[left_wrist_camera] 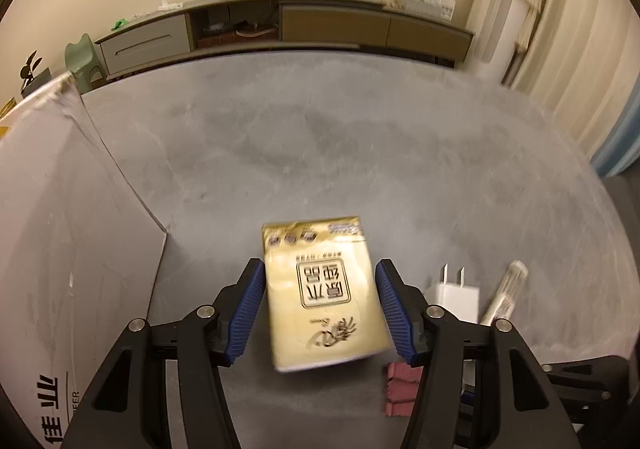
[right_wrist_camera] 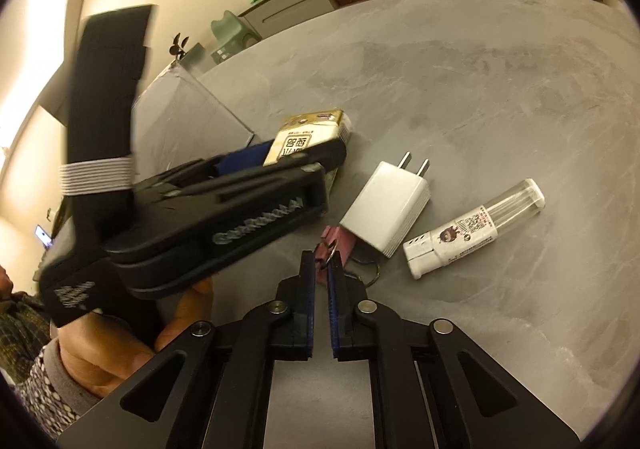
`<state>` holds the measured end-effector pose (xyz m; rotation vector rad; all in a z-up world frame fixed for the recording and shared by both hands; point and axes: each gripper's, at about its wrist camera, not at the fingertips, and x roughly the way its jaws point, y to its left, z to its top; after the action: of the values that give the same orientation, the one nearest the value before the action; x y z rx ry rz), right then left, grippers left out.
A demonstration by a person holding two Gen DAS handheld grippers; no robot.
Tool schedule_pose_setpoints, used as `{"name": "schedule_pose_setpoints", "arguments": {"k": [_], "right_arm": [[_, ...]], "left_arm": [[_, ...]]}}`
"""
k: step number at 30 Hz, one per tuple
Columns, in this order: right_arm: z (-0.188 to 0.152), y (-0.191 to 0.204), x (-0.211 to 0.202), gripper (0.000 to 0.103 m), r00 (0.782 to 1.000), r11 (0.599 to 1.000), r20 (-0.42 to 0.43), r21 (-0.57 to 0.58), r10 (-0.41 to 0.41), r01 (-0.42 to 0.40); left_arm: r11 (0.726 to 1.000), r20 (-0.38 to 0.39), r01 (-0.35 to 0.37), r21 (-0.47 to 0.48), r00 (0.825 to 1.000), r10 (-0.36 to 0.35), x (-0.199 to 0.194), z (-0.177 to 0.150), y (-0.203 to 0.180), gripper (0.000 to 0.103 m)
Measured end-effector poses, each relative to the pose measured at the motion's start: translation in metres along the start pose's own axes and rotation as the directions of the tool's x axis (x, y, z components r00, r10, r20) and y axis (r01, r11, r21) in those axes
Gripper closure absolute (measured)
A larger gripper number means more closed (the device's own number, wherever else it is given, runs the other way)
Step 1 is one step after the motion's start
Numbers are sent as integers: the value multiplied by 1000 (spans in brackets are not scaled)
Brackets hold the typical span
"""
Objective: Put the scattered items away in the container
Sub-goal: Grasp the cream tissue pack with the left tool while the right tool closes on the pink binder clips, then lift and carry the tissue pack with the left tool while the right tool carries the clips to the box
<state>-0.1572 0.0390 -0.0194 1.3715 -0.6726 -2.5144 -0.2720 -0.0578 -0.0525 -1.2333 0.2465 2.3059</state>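
Left gripper [left_wrist_camera: 320, 309] jaws spread wide, right gripper [right_wrist_camera: 321, 269] nearly closed

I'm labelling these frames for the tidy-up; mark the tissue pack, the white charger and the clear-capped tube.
tissue pack [left_wrist_camera: 323, 293], left wrist view, printed top face.
white charger [right_wrist_camera: 386, 205], right wrist view, broad white body.
clear-capped tube [right_wrist_camera: 460, 235], right wrist view, labelled middle section.

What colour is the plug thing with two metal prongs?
The charger plug is white; it shows best in the right wrist view.

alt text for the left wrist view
The left tongs straddle a yellow tissue pack on a grey table, jaws open. A grey cardboard box stands left; a white plug adapter lies right.
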Motion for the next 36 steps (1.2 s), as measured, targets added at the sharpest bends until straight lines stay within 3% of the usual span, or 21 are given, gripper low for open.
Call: {"name": "schedule_pose_setpoints", "arguments": {"k": [8, 11, 14, 17, 19, 21, 23, 24, 27, 30, 36], "right_arm": [[0, 2, -2, 93, 1000, 999, -1, -25, -21, 20], [3, -1, 2, 87, 1000, 999, 3, -17, -28, 28], [3, -4, 4, 91, 1000, 999, 7, -21, -29, 29], [-1, -5, 2, 96, 1000, 999, -14, 34, 18, -17], [-15, 1, -5, 96, 994, 991, -46, 93, 97, -92], [-28, 7, -11, 92, 990, 989, -69, 100, 120, -112], [-36, 16, -16, 81, 993, 996, -85, 35, 85, -83], [-35, 20, -18, 67, 995, 998, -82, -15, 55, -57], [-27, 32, -31, 56, 993, 975, 33, -188, -111, 115], [-16, 36, -23, 54, 989, 950, 48, -274, -140, 148], [-5, 33, 3, 54, 992, 933, 11, -339, -126, 122]], "left_arm": [[999, -13, -26, -37, 1000, 26, -6, -9, 10, 51], [997, -18, -38, -61, 999, 37, -10, -14, 18, 51], [996, -28, -41, -81, 999, 39, -16, -21, 26, 51], [995, -40, -55, -88, 998, 52, -22, -27, 30, 51], [994, -48, -59, -90, 997, 55, -27, -33, 32, 51], [995, -60, -63, -75, 996, 58, -33, -41, 32, 51], [996, -64, -70, -61, 996, 66, -40, -49, 31, 51], [996, -64, -70, -62, 996, 66, -44, -53, 32, 51], [995, -62, -54, -82, 997, 49, -53, -61, 37, 51], [994, -55, -46, -94, 998, 41, -58, -66, 39, 51], [994, -65, -30, -104, 998, 24, -55, -70, 39, 51]]}}
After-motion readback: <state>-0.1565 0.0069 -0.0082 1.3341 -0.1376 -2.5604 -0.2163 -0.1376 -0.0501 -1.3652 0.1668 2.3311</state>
